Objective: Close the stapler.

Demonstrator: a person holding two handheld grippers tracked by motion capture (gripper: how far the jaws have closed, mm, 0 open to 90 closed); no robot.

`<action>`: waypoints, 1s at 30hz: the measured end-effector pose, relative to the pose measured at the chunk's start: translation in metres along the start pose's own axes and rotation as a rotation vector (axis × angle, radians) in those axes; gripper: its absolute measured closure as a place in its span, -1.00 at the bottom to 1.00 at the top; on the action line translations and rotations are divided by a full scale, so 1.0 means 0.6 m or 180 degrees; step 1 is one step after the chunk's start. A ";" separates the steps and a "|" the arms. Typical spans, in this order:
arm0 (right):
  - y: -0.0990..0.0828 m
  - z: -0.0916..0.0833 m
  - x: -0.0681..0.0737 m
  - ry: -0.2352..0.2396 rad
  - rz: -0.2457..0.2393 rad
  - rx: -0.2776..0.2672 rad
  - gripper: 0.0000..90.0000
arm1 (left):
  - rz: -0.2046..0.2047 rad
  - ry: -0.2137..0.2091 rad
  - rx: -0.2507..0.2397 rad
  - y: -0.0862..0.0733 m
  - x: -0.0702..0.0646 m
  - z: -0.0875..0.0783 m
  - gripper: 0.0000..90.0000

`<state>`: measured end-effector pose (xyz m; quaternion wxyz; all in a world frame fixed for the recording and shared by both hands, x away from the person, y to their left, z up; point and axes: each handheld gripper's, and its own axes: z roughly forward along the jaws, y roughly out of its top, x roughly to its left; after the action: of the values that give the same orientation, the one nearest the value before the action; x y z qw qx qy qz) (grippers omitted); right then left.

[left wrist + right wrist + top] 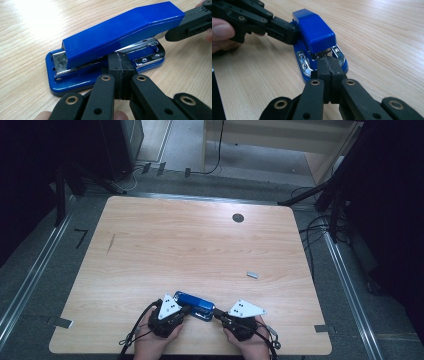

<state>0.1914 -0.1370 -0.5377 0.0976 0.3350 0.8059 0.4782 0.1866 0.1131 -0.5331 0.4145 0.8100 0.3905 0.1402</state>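
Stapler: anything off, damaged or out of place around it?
Nothing damaged that I can see. The blue stapler lies flat on the table, top arm raised off its base. Left gripper and right gripper, both shut, press at its side and front end. One stray: a small grey piece lying alone to the right.

Glossy blue plastic stapler (120, 32) with shiny chrome metal inside, matt black plastic hand-held gripper (121, 75), smooth pale wood-grain table (200, 245)
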 end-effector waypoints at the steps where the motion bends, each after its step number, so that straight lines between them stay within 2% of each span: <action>1: 0.000 0.000 0.000 0.0000 0.0000 0.0000 1.00 | -0.0010 -0.0003 0.0001 0.000 0.000 0.000 1.00; 3: 0.004 -0.002 0.002 0.0024 0.0012 -0.0059 1.00 | 0.0001 0.0003 0.0000 0.000 0.000 0.000 1.00; 30: 0.027 -0.014 0.013 0.0009 -0.0104 -0.0290 1.00 | 0.0069 0.0045 0.0000 0.000 -0.003 0.000 1.00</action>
<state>0.1889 -0.1326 -0.5185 0.1194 0.3163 0.7889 0.5132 0.1856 0.1115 -0.5331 0.4103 0.8131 0.3846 0.1504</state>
